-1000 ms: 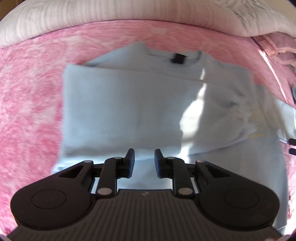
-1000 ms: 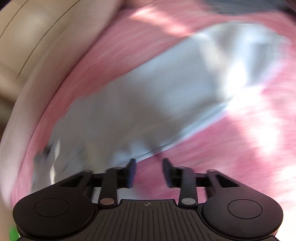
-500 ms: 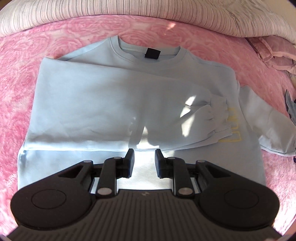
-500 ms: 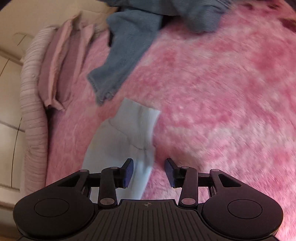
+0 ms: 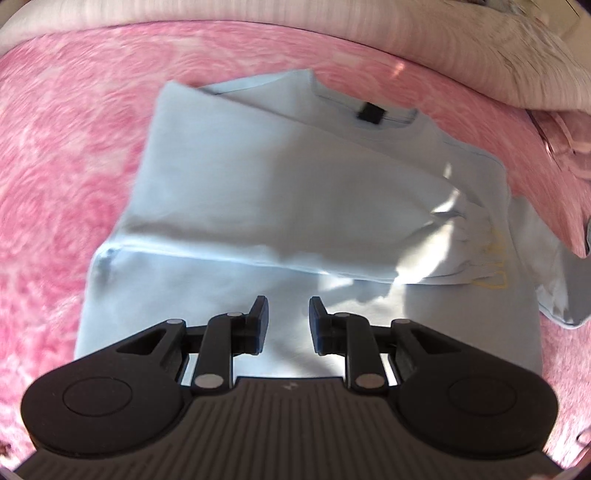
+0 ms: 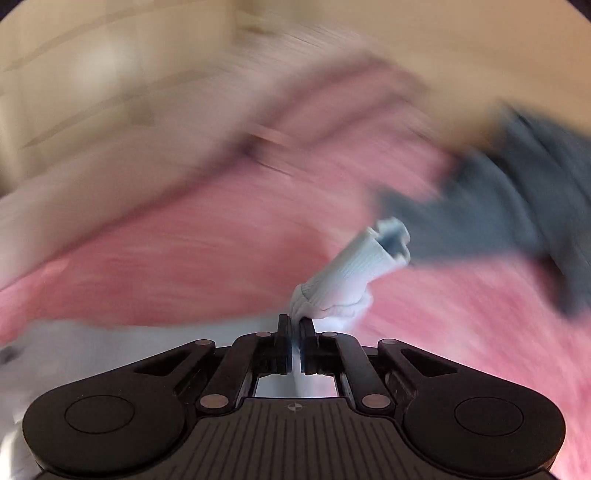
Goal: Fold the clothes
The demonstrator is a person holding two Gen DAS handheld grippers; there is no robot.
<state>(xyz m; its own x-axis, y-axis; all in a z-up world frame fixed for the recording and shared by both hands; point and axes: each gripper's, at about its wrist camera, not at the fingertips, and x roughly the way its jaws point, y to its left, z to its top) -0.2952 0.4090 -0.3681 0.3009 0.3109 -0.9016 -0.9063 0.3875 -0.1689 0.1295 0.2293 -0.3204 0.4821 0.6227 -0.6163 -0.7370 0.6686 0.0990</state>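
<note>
Surface is a pink mottled plush blanket (image 5: 66, 177), bed-like, with a pale ribbed cushion or headboard edge (image 5: 332, 22) along the far side. Sunlight patches fall across the fabric. Your right wrist view shows a beige wall or panelling (image 6: 110, 74) behind it, too blurred to say more.

Your left gripper (image 5: 285, 314) hangs over the lower part of the light blue sweatshirt (image 5: 295, 192), fingers spread apart with nothing between them. The sweatshirt lies flat on the blanket, neck with a black label (image 5: 370, 111) pointing away from you. One sleeve is already folded across the chest, its cuff (image 5: 476, 236) ending near a yellow print (image 5: 493, 280) on the right side. The other sleeve (image 5: 554, 280) trails off the right edge of the body.

Your right gripper (image 6: 294, 326) is clamped tight on that sleeve's ribbed cuff (image 6: 362, 273); the cuff bunches up and sticks out past the fingertips, lifted off the blanket.

Left view only: the whole sweatshirt layout, neck label, print, and a pale pink garment (image 5: 569, 147) at far right.

Right view only: the grip itself, plus a dark grey-blue garment (image 6: 517, 206) on the blanket off to the right. Heavy motion blur there, so only the cuff and gripper read sharp. White blurred cloth (image 6: 110, 350) at lower left looks like the sweatshirt body; can't confirm.
</note>
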